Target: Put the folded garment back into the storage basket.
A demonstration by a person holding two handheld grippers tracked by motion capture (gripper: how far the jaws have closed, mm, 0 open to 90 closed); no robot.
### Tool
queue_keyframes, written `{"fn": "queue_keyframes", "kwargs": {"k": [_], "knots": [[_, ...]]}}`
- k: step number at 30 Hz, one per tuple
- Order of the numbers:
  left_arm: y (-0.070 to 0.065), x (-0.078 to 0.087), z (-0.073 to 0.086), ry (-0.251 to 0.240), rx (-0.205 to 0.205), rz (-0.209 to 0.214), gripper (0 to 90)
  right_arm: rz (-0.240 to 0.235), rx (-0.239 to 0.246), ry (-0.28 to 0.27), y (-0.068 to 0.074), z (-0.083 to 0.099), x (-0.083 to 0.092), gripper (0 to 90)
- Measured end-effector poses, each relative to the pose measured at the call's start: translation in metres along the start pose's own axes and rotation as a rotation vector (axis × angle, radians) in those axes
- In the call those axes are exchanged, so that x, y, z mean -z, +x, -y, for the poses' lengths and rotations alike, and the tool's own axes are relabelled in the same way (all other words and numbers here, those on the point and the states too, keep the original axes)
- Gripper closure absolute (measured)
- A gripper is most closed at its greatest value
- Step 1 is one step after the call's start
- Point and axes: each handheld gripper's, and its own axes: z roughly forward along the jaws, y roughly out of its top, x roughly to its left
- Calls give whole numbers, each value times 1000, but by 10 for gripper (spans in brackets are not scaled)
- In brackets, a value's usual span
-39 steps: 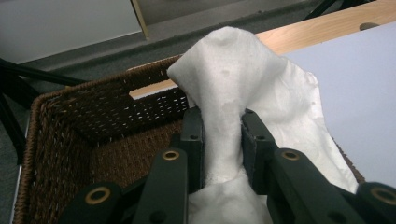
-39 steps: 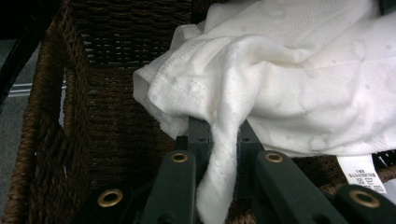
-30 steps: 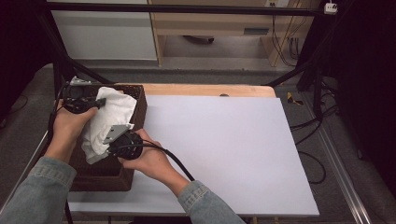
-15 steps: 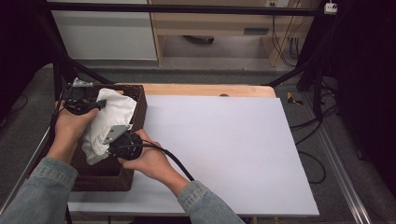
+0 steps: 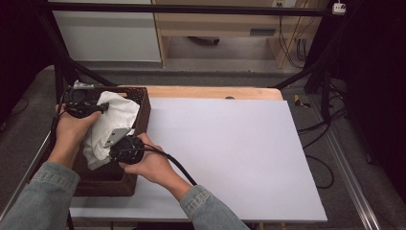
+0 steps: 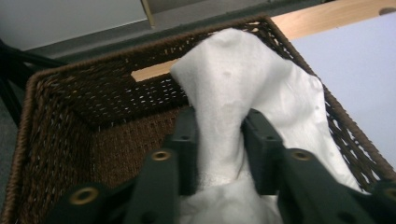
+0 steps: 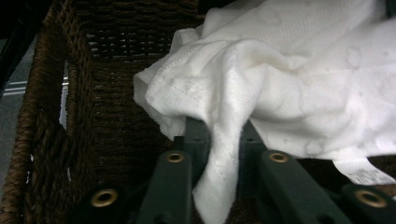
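The white cloth [image 5: 111, 125] lies bunched in the brown wicker basket [image 5: 141, 106], which stands at the left edge of the surface [image 5: 230, 153], toward the near left corner. Part of the cloth drapes over the basket's right wall. The left gripper [image 5: 101, 108] is held over the far end of the basket, the right gripper [image 5: 114, 143] over its middle. In the left gripper view, a raised fold of the cloth [image 6: 233, 93] stands between the two black fingers [image 6: 186, 140]; the jaws have just been opening, and the fold sits in the gap with the fingers close against it on both sides. Whether the pads still press on it cannot be determined. In the right gripper view, a hanging strip of the cloth [image 7: 261, 65] passes between the fingers [image 7: 195, 140]; these jaws have also just been opening, and the strip remains in the gap. A small white tag [image 7: 364, 171] is sewn to the cloth edge at lower right; its printing is too small to read. No brand marking is legible on the basket or either gripper.
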Motion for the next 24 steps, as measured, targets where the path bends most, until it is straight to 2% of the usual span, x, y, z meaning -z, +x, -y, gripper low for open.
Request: {"fn": "queue_keyframes", "kwargs": {"k": [3, 6, 8, 13, 22, 24], "knots": [[1, 1, 1, 2, 18, -5, 476, -4, 8, 45, 5, 0, 5, 484], [0, 5, 2, -4, 22, -10, 394, -14, -4, 37, 7, -1, 16, 367], [-4, 10, 1, -17, 8, -7, 363, 12, -6, 11, 8, -2, 27, 294], [-13, 23, 0, -43, -16, -13, 295, 37, -36, -39, -1, -4, 46, 236], [-18, 31, 3, -92, -7, -9, 213, 74, -89, -48, -19, 1, 65, 138], [-22, 33, 4, -105, -9, -3, 166, 82, -96, -49, -24, 4, 68, 115]]}}
